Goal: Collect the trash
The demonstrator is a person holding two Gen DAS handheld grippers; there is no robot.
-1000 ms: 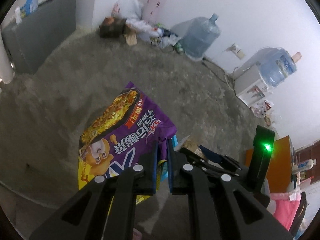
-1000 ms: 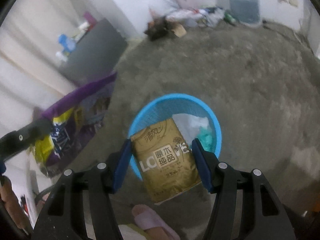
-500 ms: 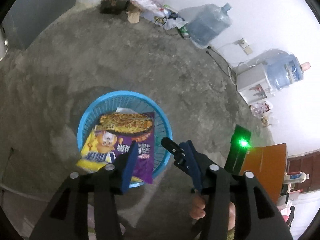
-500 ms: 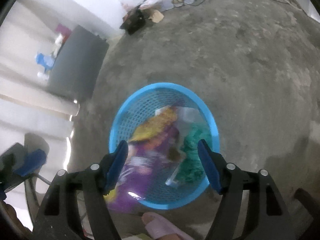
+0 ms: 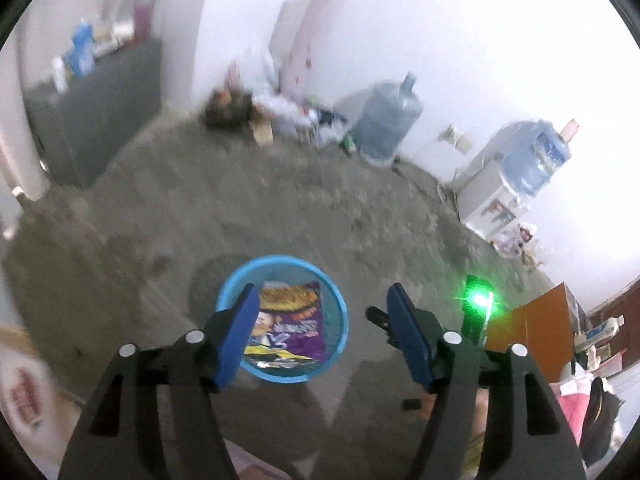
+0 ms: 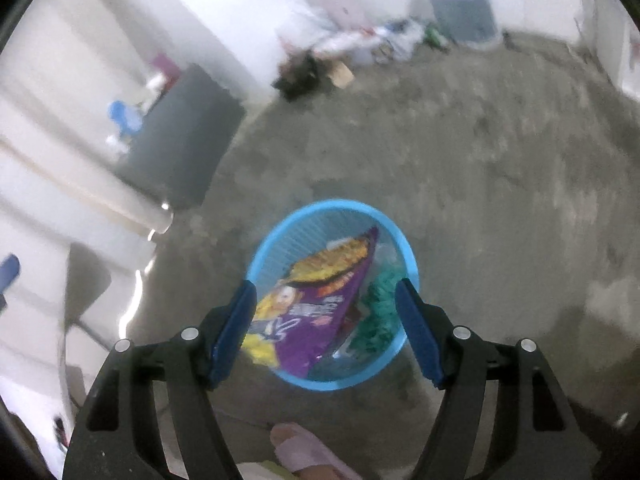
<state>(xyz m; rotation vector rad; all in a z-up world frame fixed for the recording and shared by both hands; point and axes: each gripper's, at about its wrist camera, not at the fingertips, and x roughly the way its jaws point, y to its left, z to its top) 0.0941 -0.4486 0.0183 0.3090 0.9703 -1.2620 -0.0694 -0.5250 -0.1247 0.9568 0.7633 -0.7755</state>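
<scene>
A round blue basket [image 5: 340, 308] [image 6: 280, 236] stands on the concrete floor below both grippers. A purple and yellow snack bag [image 5: 288, 324] [image 6: 316, 304] lies on top of the trash inside it, beside a green crumpled item [image 6: 380, 304]. My left gripper [image 5: 322, 324] is open and empty, held high above the basket. My right gripper [image 6: 326, 312] is open and empty, also above the basket. The right gripper's body with its green light [image 5: 478, 300] shows in the left wrist view.
A pile of litter [image 5: 280, 116] [image 6: 352, 48] lies along the far wall next to a big water jug [image 5: 388, 124]. A water dispenser [image 5: 512, 176] stands at the right, a dark cabinet [image 5: 100, 112] [image 6: 180, 136] at the left. A pink slipper [image 6: 304, 452] is near the basket.
Both grippers opened and let their bags fall into the basket; the gold pack is now out of sight under the purple bag. Both grippers have since risen and the views tilted up.
</scene>
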